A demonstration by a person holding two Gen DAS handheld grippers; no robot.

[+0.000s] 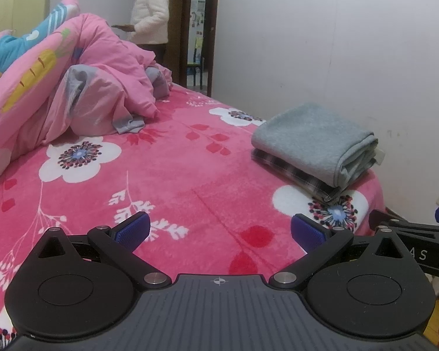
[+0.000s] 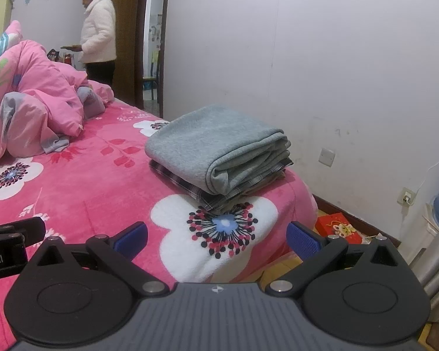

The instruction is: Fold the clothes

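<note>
Both tools, left (image 1: 219, 229) and right (image 2: 216, 235), were held wide, empty; the folded stack (image 2: 216, 149) near the bed (image 2: 102, 181) edge could've been knocked off.

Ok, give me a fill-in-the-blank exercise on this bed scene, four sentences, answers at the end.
1. The folded grey garment lies on top of a folded ____ garment.
2. Both the left gripper and the right gripper have their jaws ____ and hold nothing.
3. The folded stack sits near the bed's corner, on a pink blanket printed with white ____.
4. The crumpled pink quilt lies on the side of the bed ____ from the stack.

Missing words: plaid; open; flowers; away
</note>
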